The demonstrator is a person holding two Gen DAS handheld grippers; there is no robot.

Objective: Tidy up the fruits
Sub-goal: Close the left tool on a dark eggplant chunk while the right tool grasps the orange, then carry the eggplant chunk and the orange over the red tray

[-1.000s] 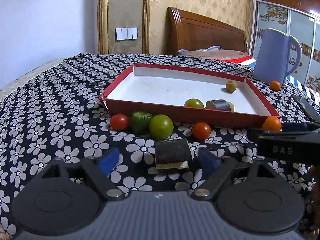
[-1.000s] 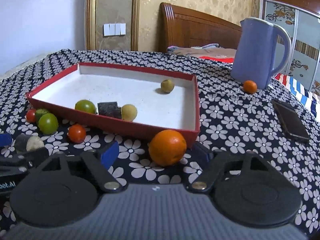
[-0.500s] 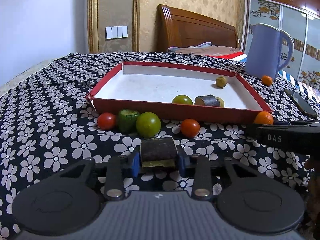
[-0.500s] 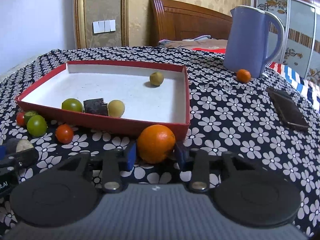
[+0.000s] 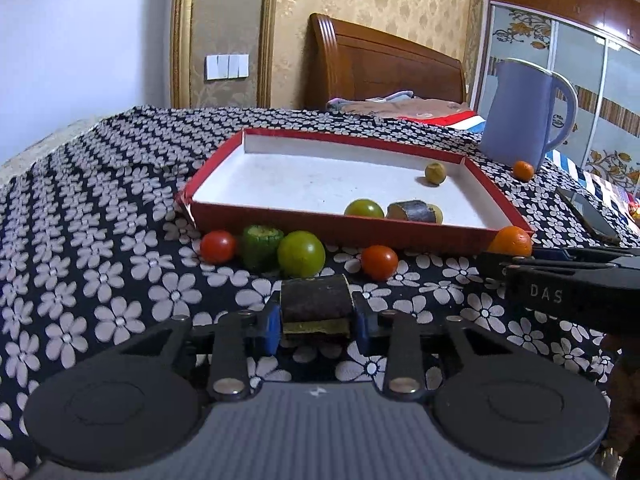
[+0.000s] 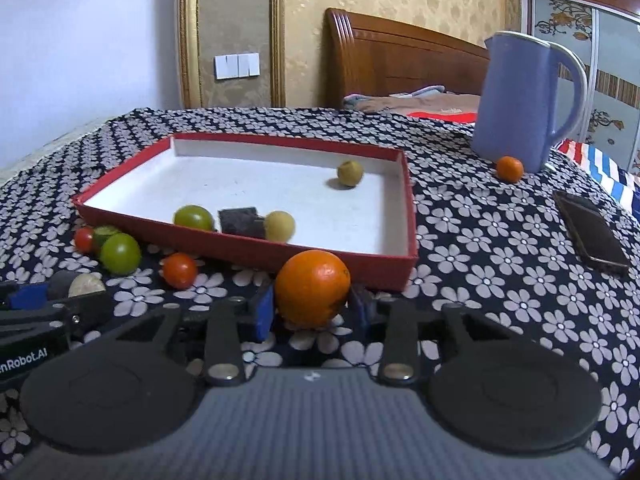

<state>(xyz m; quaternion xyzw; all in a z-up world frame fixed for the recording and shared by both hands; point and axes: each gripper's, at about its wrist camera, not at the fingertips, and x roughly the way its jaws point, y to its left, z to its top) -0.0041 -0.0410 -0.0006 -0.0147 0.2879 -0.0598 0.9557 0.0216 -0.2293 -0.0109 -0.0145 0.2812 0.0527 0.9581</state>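
Observation:
My left gripper [image 5: 316,322] is shut on a dark cut fruit chunk [image 5: 315,303], held just above the flowered cloth. My right gripper [image 6: 314,310] is shut on an orange [image 6: 313,288] at the near right corner of the red box [image 6: 408,216]. The box also shows in the left wrist view [image 5: 336,227] and holds a green tomato [image 5: 363,209], a dark chunk [image 5: 412,212] and a small yellow-green fruit [image 5: 435,173]. In front of the box lie two red tomatoes [image 5: 217,246] [image 5: 379,262], a green cut piece [image 5: 262,245] and a green tomato [image 5: 301,254].
A blue jug [image 6: 524,104] stands at the back right with a small orange [image 6: 509,169] beside it. A phone [image 6: 592,232] lies on the cloth to the right. The flowered table [image 6: 500,280] ends at the left, with a bed behind.
Both grippers were open around their fruits a second ago; both have closed. The left now grips the dark chunk and has raised it slightly; the right grips the orange.

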